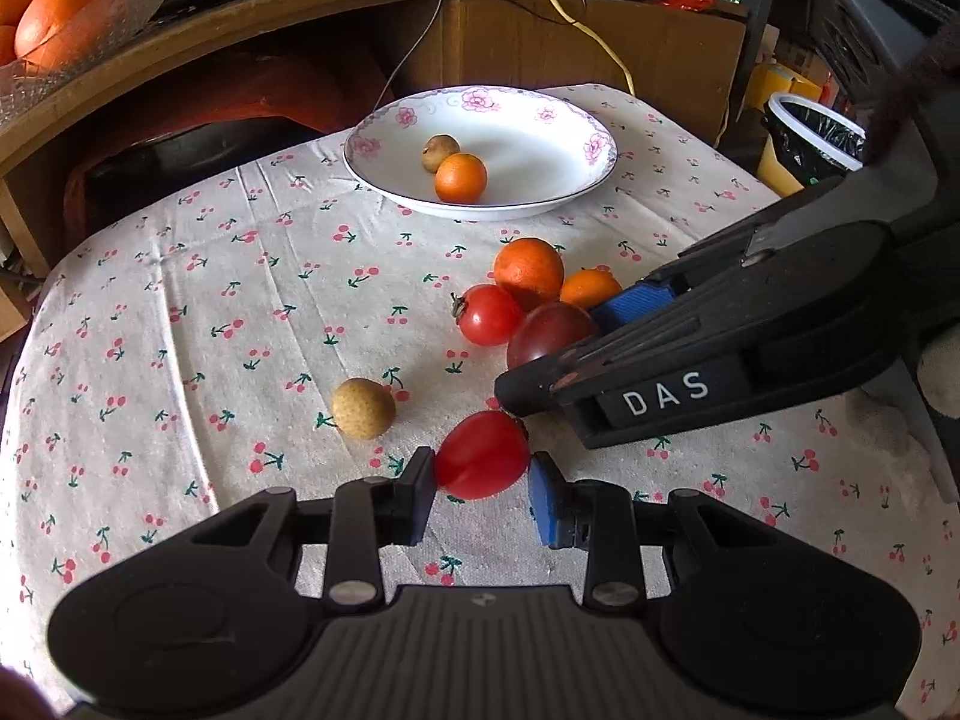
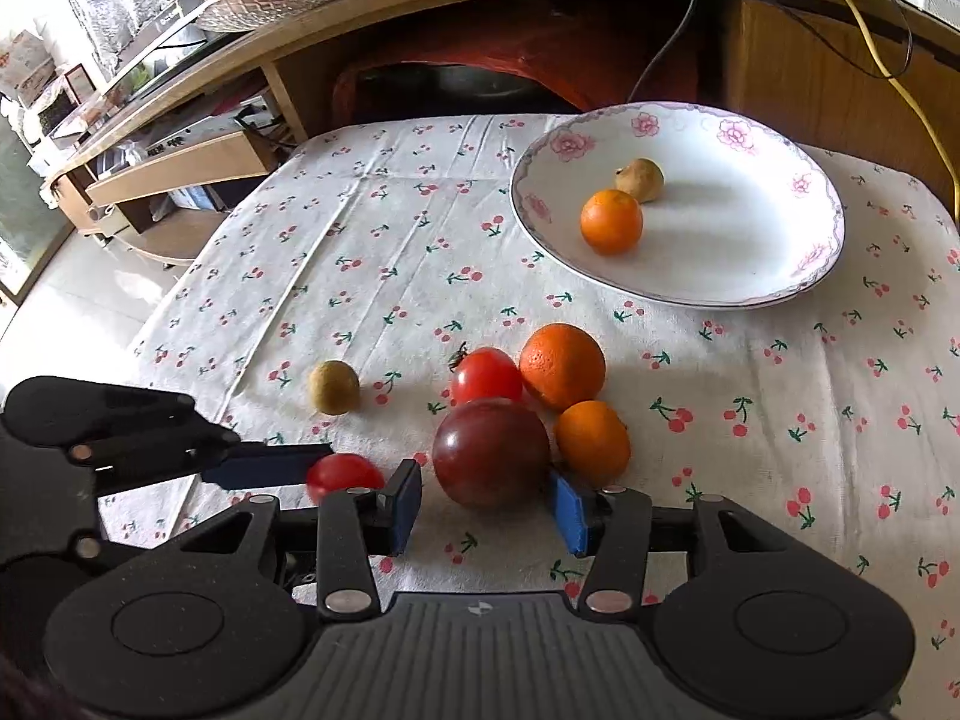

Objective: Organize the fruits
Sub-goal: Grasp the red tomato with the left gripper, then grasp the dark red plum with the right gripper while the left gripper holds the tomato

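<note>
Two grips are forming at once — the left gripper (image 1: 482,495) is narrowed onto a red tomato (image 1: 482,461) on the cloth (image 1: 180,330), the right gripper (image 2: 485,509) straddles the dark tomato (image 2: 491,452), pads apart — with the plate (image 2: 750,276) at 1 o'clock, nearer the right.

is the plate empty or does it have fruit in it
Not empty: the plate holds a small orange and a brown longan-like fruit.

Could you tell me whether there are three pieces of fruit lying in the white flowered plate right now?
No, the plate holds only two: a small orange and a brownish round fruit.
</note>
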Motion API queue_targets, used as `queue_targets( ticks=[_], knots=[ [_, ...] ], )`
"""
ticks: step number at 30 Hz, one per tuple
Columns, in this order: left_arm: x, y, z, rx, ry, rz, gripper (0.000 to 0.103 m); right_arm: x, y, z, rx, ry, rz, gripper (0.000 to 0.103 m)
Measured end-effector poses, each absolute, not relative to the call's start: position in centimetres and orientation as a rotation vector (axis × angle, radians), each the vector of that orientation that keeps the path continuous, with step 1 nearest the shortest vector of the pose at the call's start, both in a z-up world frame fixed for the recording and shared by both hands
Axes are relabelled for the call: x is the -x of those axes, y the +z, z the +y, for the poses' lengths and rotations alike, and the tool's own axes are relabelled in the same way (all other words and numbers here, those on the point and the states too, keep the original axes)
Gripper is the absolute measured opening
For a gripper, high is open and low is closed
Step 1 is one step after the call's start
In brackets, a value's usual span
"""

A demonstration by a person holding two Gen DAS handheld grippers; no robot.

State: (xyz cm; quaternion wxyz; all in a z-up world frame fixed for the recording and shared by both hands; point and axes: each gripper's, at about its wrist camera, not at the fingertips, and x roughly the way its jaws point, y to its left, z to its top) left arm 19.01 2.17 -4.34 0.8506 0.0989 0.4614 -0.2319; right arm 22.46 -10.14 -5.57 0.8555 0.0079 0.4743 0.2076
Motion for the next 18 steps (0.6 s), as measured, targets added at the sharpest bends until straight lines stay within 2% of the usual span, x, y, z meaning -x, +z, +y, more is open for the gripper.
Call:
queue_targets(
  ticks=[3,7,18],
  knots=[
    [-19.0,-4.3,2.3,-0.197,-0.488,0.97,0.041,-22.6,-5.7,-10.0,-0.025,0.438,0.991,0.043],
    [-19.0,-4.2,2.4,-0.188,-0.489,0.971,0.039,-22.6,-5.5,-9.9,0.002,0.436,0.995,0.037],
    [-18.7,-4.1,1.9,-0.217,-0.499,0.956,0.04,-18.9,-5.0,-12.1,0.017,0.383,1.035,0.036]
  ],
)
